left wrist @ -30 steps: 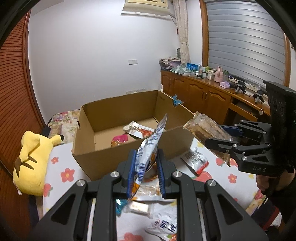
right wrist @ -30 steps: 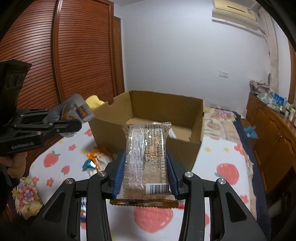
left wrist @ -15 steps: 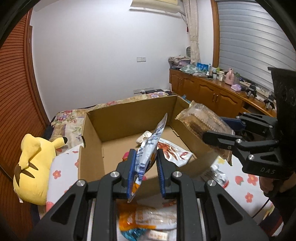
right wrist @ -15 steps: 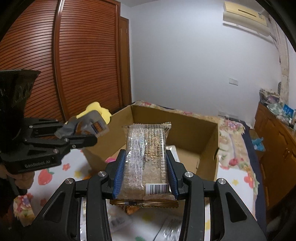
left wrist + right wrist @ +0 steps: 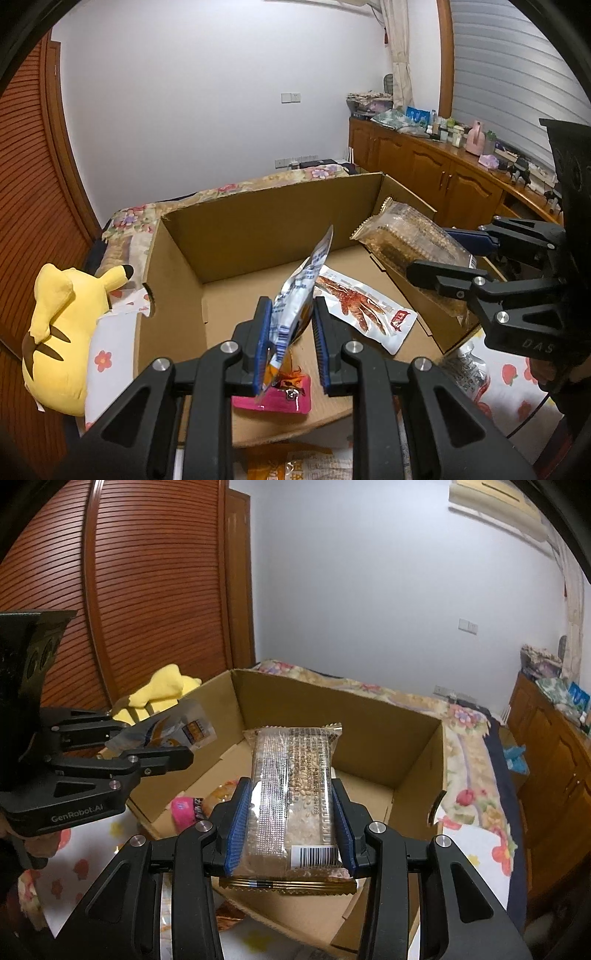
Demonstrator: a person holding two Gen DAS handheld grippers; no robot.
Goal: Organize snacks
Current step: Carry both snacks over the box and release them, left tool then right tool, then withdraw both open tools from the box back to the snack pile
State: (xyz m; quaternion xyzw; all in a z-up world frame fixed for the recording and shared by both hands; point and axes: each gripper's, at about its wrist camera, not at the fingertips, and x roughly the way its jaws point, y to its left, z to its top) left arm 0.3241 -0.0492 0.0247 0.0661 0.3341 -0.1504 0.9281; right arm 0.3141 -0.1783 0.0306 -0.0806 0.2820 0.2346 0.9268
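Two grippers hang over one open cardboard box (image 5: pixel 258 229), each carrying one snack. The left gripper (image 5: pixel 290 343) has its jaws closed on a thin silver-blue pouch (image 5: pixel 299 291), which stands on edge and tilts toward the far right above the box's near side. The right gripper (image 5: pixel 290 823) pinches a clear-wrapped sesame bar (image 5: pixel 295 786) by its two long edges, barcode end nearest the camera, above the box's near right part.

On the box floor lie two packets in the left wrist view: a white one printed with red strips (image 5: pixel 364 306) toward the right, and a pink one (image 5: pixel 273 397) at the near edge. Outside the box, one yellow plush toy (image 5: pixel 59 332) lies to the left on the flowered sheet (image 5: pixel 107 354), and an orange packet (image 5: pixel 291 461) sits just in front of the box.
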